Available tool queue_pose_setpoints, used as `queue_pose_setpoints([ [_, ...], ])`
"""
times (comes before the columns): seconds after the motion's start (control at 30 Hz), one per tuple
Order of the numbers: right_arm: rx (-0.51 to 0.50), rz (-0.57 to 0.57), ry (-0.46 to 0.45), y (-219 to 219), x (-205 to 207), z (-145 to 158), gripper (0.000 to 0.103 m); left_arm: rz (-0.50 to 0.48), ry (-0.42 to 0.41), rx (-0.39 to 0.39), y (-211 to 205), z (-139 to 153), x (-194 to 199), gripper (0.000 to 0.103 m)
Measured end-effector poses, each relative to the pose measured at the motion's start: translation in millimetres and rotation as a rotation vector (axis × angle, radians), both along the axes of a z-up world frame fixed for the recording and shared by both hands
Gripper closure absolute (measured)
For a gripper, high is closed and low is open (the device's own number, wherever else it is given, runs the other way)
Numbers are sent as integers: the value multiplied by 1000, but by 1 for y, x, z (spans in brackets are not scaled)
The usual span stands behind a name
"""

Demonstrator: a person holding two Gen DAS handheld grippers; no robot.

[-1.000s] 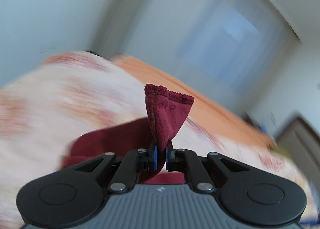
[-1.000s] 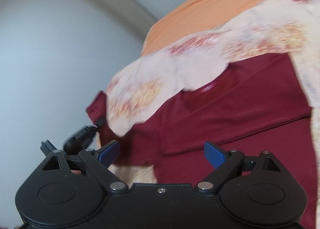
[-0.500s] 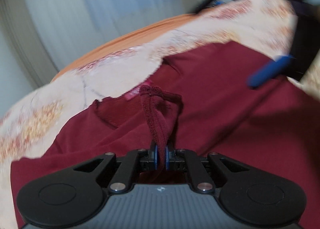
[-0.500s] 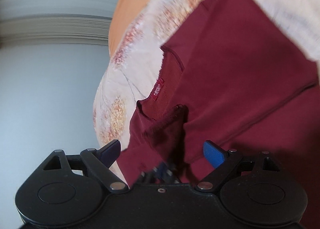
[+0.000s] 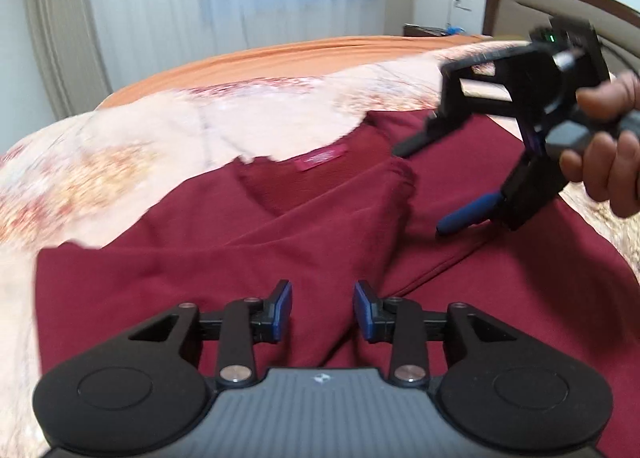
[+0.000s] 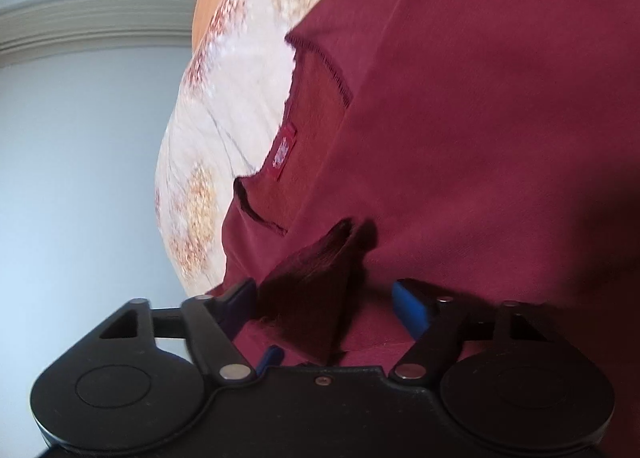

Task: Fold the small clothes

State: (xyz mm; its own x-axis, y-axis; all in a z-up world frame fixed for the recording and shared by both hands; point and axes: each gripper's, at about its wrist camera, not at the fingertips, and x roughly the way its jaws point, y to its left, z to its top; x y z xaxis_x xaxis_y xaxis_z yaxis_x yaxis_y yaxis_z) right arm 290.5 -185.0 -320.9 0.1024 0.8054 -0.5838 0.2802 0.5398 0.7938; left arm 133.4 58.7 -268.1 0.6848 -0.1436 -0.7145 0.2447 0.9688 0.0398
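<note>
A bed [image 5: 132, 162] with a pale flowered cover fills the room in front of curtains, and my maroon top [image 5: 248, 242] lies flat on it, neck label [image 5: 320, 159] toward the far side. In the left view my left gripper [image 5: 322, 308] has just been opening, its jaws now spread over the folded-in sleeve with nothing between the pads; the sleeve's end rests near the collar. My right gripper [image 5: 420, 186], in a hand [image 5: 612, 146], hangs above the cloth on the right, jaws apart. In the right view the right gripper [image 6: 324, 302] has just been closing, yet a dark cuff [image 6: 316, 282] stands between the jaws untouched by the pads that I can see. I judge the fold needs smoothing: I should let the cuff drop flat before any pinch, then take the opposite sleeve by its edge, low and slow, so the layers beneath don't drag.
</note>
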Motion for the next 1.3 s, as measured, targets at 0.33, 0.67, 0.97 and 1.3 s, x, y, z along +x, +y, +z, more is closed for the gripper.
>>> queue_pose_setpoints([
  [0.33, -45, 34, -33, 15, -6, 10, 59, 114, -14, -30, 47, 19, -11, 53],
  [0.67, -85, 30, -3, 12, -2, 12, 48, 151, -11, -55, 57, 21, -6, 53],
  [0.97, -140, 100, -187, 4, -7, 37, 101, 246, -19, -87, 81, 27, 2, 48],
  [1.3, -341, 86, -297, -89, 24, 68, 101, 362, -23, -171, 123, 33, 31, 44],
])
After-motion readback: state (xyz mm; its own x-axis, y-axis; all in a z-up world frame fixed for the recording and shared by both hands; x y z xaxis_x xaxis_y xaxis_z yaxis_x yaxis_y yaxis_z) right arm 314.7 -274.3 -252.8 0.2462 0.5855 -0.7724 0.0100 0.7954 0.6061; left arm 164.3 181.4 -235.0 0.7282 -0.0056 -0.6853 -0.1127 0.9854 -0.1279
